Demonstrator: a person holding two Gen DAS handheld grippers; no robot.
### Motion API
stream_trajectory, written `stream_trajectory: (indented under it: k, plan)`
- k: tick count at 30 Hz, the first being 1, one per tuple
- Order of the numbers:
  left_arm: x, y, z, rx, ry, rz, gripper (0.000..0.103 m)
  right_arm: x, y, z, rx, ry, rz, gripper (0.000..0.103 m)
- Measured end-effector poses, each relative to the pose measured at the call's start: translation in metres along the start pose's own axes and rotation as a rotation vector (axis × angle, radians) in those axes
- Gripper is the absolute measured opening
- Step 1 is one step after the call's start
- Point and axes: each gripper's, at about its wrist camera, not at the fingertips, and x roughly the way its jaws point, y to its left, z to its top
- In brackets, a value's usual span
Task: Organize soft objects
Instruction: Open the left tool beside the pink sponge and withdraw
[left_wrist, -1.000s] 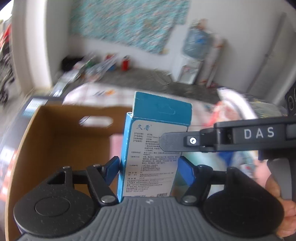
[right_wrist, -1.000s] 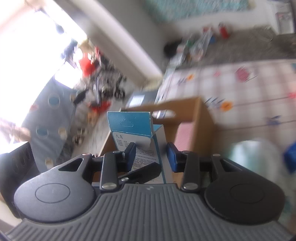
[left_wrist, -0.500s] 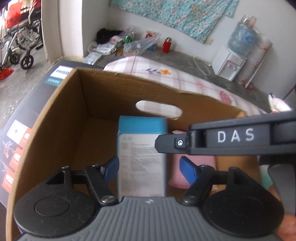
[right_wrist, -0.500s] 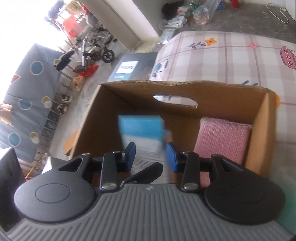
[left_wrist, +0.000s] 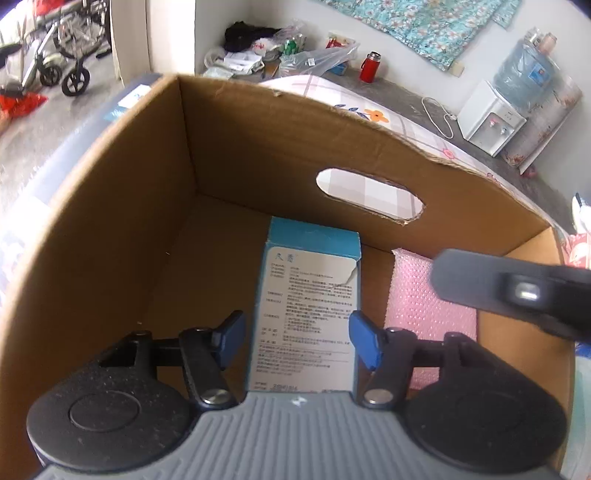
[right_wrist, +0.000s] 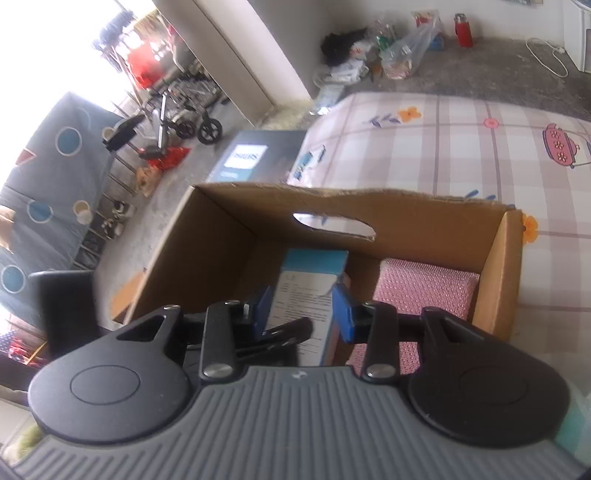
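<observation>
Lowering the blue-and-white carton (left_wrist: 310, 306) into the cardboard box (left_wrist: 110, 258) looks like the step in hand, and it seems close to done. In both wrist views the carton stands in the lower middle of the frame, inside the box, below the handle cut-out (left_wrist: 369, 195). Just to its right is the pink bubble-wrap pad (left_wrist: 413, 295). Its bottom end is hidden behind the gripper bodies, so I cannot tell whether it rests on the box floor.

The right gripper (right_wrist: 303, 310) pinches the carton, with a blue pad pressed on each side face. The left gripper (left_wrist: 295, 334) has just been closing with the carton between its jaws. Its right-hand pad meets the carton's edge, but a gap of bare cardboard shows beside its left-hand pad, so it is not clamping.

To finish well:
- Let one gripper carry the load, probably the right, since it already has the firm hold.
- Keep the carton upright and parallel to the pink pad, tucked close beside it so the left part of the box stays free.
- Release only once the base is felt to settle.
- Spread the jaws fully before lifting out, so the torn label corner does not catch on a pad.
- Avoid squeezing harder, because thin card would likely dent.
</observation>
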Motion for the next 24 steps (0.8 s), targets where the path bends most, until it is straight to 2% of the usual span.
stream_trajectory:
  k: [8,16,18,20,24]
  plan:
    - [0.007,-0.009,-0.002,0.027,-0.016,-0.041,0.057,-0.024,-0.003,-0.002,-0.014,-0.041,0.031,0.037]
    - [0.005,-0.014,-0.005,0.040,-0.035,-0.023,0.059,-0.033,-0.011,-0.010,0.004,-0.047,0.047,0.037]
    - [0.002,-0.010,-0.005,0.029,-0.042,-0.031,0.066,-0.037,-0.013,-0.012,0.005,-0.049,0.050,0.037]
    - [-0.004,-0.009,-0.005,0.019,-0.057,-0.025,0.081,-0.041,-0.013,-0.014,0.004,-0.061,0.052,0.037]
    - [-0.023,-0.007,-0.004,-0.017,-0.109,-0.025,0.087,-0.060,-0.015,-0.018,0.019,-0.104,0.072,0.037]
